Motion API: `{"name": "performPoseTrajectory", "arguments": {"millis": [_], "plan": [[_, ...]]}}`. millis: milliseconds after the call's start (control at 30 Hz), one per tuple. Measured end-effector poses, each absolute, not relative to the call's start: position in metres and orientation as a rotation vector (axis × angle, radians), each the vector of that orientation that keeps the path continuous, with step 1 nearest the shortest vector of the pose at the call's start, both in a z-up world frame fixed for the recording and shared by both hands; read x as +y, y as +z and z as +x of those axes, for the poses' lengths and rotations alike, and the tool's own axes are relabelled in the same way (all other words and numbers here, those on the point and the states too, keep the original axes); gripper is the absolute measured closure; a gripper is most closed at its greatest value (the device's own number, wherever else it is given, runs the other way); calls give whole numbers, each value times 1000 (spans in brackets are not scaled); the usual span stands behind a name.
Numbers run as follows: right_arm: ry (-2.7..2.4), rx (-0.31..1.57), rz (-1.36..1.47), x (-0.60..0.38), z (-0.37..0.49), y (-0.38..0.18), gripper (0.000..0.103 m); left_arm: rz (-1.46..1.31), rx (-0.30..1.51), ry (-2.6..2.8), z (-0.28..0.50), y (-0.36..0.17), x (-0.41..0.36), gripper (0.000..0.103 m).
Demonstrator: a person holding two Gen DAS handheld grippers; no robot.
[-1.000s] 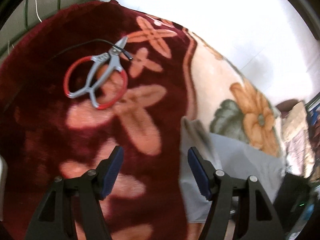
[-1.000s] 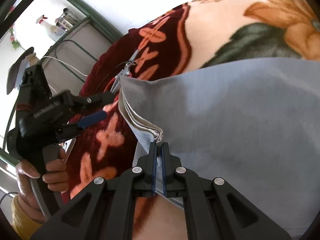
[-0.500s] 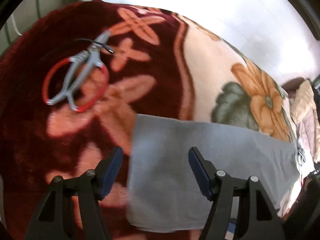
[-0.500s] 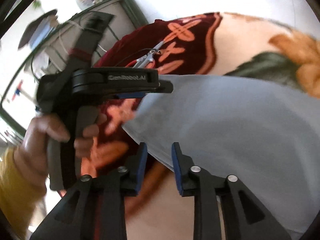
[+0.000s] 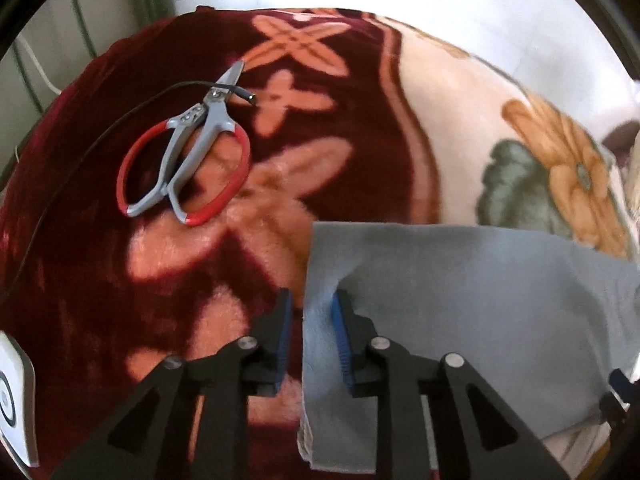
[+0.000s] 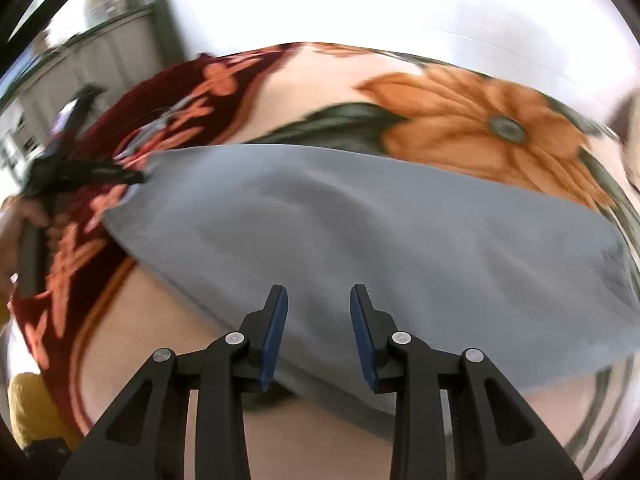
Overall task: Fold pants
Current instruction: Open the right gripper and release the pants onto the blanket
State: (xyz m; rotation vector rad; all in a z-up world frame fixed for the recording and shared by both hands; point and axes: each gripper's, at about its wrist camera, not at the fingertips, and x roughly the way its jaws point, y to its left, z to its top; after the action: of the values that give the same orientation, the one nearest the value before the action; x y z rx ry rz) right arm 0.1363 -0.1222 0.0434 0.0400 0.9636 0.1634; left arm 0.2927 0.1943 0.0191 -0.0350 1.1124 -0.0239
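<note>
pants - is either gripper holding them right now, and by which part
Neither grips them. The left gripper is open, its fingers astride the left edge of the folded pants, not clamped. The right gripper is open above the near edge, holding nothing.

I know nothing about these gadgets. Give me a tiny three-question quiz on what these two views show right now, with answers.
1. True or false: the right hand-held gripper is clamped on the grey pants.
2. Which lies on the dark red part of the blanket? A) spoon B) scissors C) cup
3. Fill in: the edge of the pants sits between the fingers of the ___ hand-held gripper.

Key: 1 false, its fingers are apart; 2 B; 3 left.
</note>
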Motion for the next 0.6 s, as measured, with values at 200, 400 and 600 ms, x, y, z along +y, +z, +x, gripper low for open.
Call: {"name": "performPoseTrajectory", "arguments": {"millis": [200,400,600], "plan": [[136,1021,118,-142,120,19,69,-115,1082,-122,259,43,174,50],[183,1018,68,-134,99,27,63,-149,1124,-270,229,46,109,47],[147,969,132,-159,94,50,63,-99,1207,-366,216,35,28,47]]}}
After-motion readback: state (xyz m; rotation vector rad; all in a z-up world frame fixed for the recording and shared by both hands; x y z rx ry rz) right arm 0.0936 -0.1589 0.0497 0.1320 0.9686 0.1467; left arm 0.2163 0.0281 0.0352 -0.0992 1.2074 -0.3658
